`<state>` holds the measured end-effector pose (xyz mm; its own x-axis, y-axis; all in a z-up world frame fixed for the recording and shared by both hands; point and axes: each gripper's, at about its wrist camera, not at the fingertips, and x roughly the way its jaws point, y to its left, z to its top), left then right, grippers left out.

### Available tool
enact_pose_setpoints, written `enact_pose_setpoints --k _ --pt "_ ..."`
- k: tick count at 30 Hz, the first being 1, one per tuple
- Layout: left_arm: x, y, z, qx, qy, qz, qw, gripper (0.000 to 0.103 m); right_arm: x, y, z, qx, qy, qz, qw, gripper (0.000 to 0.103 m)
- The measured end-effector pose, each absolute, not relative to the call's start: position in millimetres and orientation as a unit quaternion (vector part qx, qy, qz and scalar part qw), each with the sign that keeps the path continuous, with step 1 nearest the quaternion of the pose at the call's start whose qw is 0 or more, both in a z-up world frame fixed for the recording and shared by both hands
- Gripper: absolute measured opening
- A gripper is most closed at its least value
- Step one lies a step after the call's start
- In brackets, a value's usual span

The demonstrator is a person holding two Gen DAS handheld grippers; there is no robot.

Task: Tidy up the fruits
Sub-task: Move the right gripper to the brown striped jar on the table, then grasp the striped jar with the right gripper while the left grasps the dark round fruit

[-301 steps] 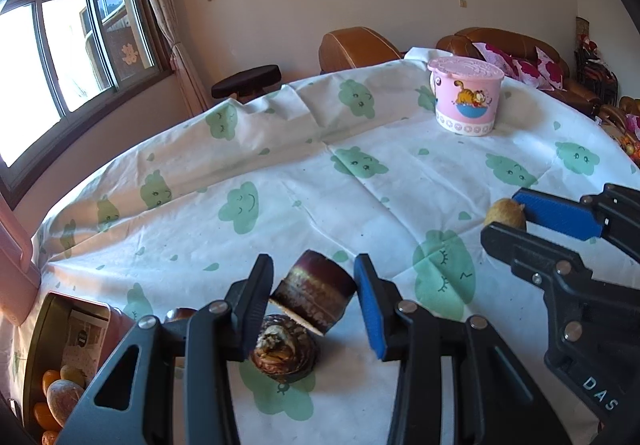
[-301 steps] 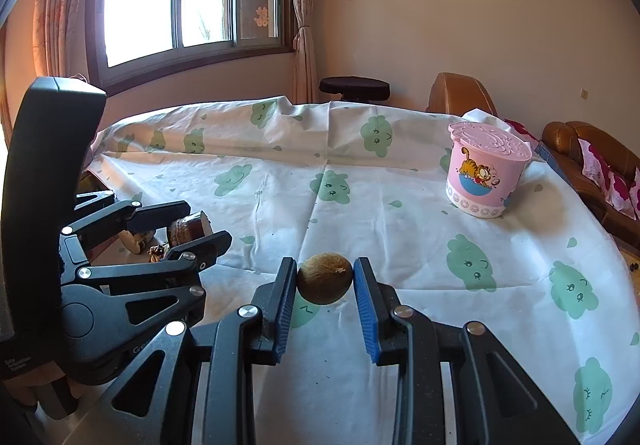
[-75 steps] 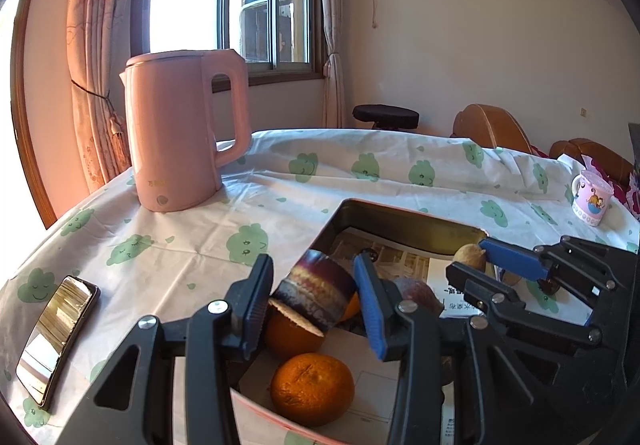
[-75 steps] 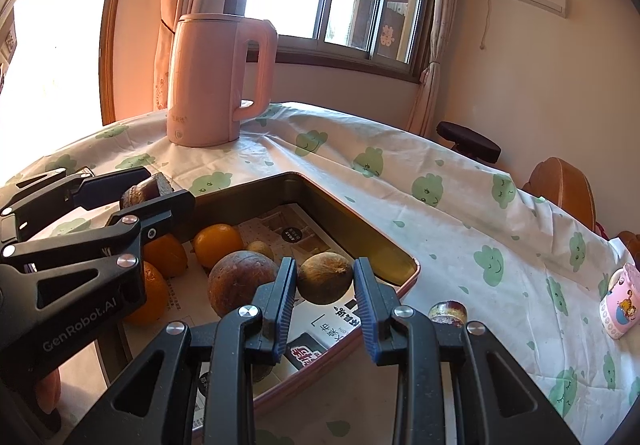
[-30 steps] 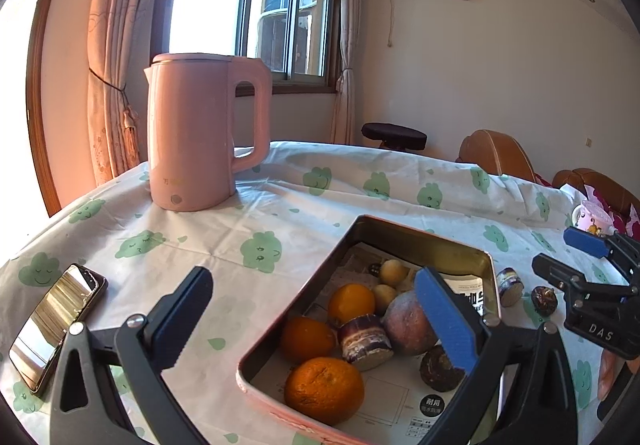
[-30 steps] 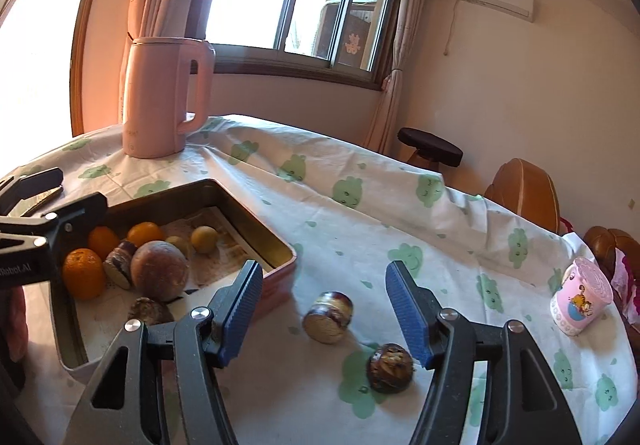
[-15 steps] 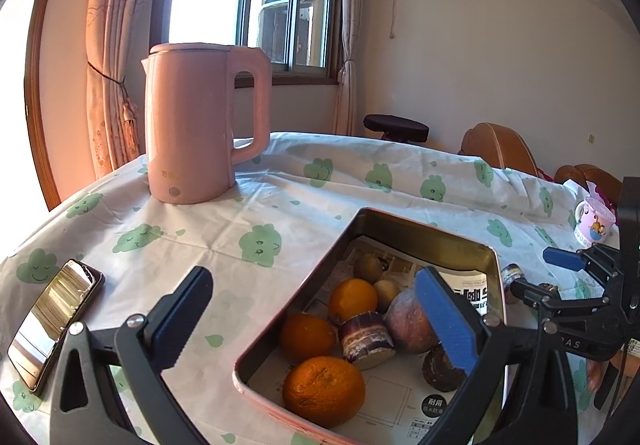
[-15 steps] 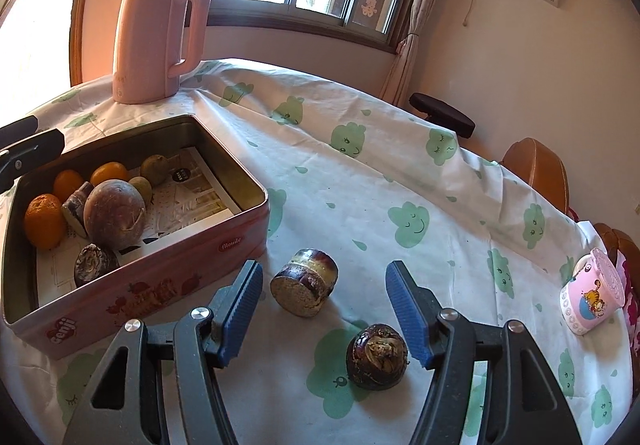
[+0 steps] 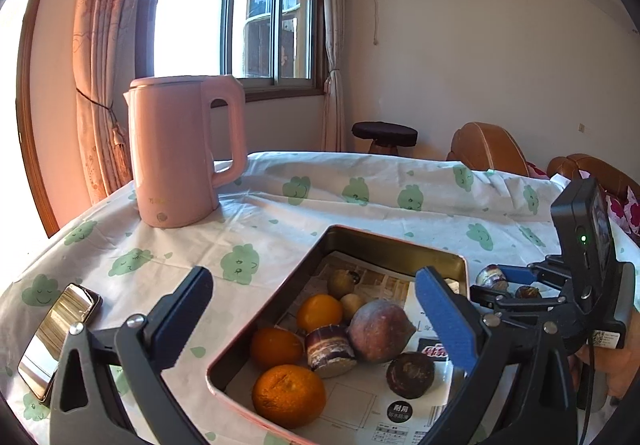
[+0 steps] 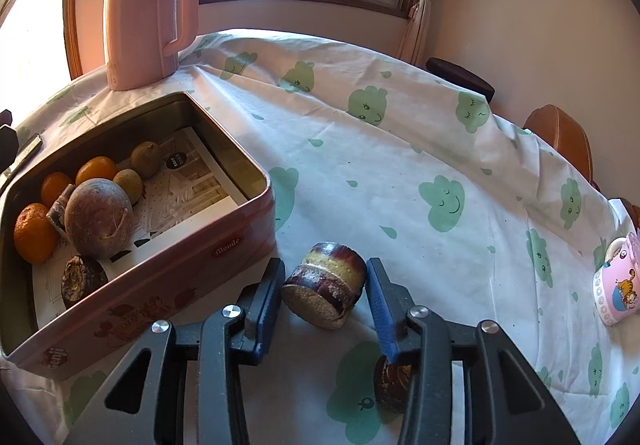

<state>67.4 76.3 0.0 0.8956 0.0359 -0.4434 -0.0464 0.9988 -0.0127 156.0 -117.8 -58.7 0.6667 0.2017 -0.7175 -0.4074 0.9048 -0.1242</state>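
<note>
- Cane piece (image 10: 325,285), a short purple-and-yellow stub, lies on its side on the bench just beside the tin's near wall; long axis runs from lower left to upper right in the right wrist view, its cut fibrous end facing the camera
- Right gripper (image 10: 322,295) is pitched steeply down over the cane, jaws astride it and just closing in; left pad looks to touch the cut end, right pad stands a sliver clear, so no grip yet
- A dark round fruit (image 10: 390,385) sits on the cloth under the right finger, partly hidden
- Left gripper (image 9: 316,309) is tilted gently down over the tin's near corner, jaws released wide with nothing between them
- A hand (image 9: 612,365) shows at the right edge of the left view, behind the right gripper's body
- Tin (image 10: 240,241), pink, open, paper-lined: three oranges, a big russet fruit (image 10: 98,217), two small brown fruits, one cane stub (image 9: 330,345) and one dark fruit (image 9: 410,373)
- Bench wears a white cloth (image 10: 400,149) with green clouds
- Pink kettle (image 9: 184,149) stands beyond the tin; phone (image 9: 56,333) lies flat at the left; cartoon cup (image 10: 618,291) far right
- Window with curtains behind, cream walls, a stool and brown sofa past the bench
</note>
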Motion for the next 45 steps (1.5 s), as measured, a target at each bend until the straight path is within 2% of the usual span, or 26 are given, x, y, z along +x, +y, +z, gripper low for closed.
enact_pose_setpoints --k 8,13,19,27,28,30,40,42,45 --pt "75 9 16 0.023 0.234 -0.046 0.971 0.103 126 -168 -27 -0.087 0.315 0.129 0.936 0.043" --pt "95 -43 5 0.038 0.268 -0.093 0.958 0.102 123 -212 -26 -0.074 0.315 0.069 0.944 0.043" --pt "118 -95 -23 0.05 0.337 -0.139 0.93 0.091 121 -259 -34 -0.039 0.325 0.018 0.945 0.043" --pt "137 -132 -47 0.067 0.392 -0.172 0.901 0.078 117 -283 -39 -0.017 0.327 0.004 0.945 0.043" --pt "139 -133 -49 0.066 0.398 -0.176 0.898 0.075 117 -284 -39 -0.016 0.326 0.004 0.945 0.043" --pt "143 -136 -54 0.064 0.411 -0.183 0.891 0.063 116 -285 -39 -0.014 0.325 0.007 0.946 0.043" --pt "146 -146 -67 0.083 0.427 -0.19 0.88 0.049 123 -283 -45 -0.015 0.345 0.023 0.938 0.044" --pt "146 -145 -67 0.082 0.426 -0.19 0.881 0.041 123 -283 -46 -0.015 0.347 0.028 0.937 0.044" --pt "147 -143 -66 0.076 0.426 -0.193 0.881 0.041 121 -283 -44 -0.012 0.341 0.037 0.939 0.044"
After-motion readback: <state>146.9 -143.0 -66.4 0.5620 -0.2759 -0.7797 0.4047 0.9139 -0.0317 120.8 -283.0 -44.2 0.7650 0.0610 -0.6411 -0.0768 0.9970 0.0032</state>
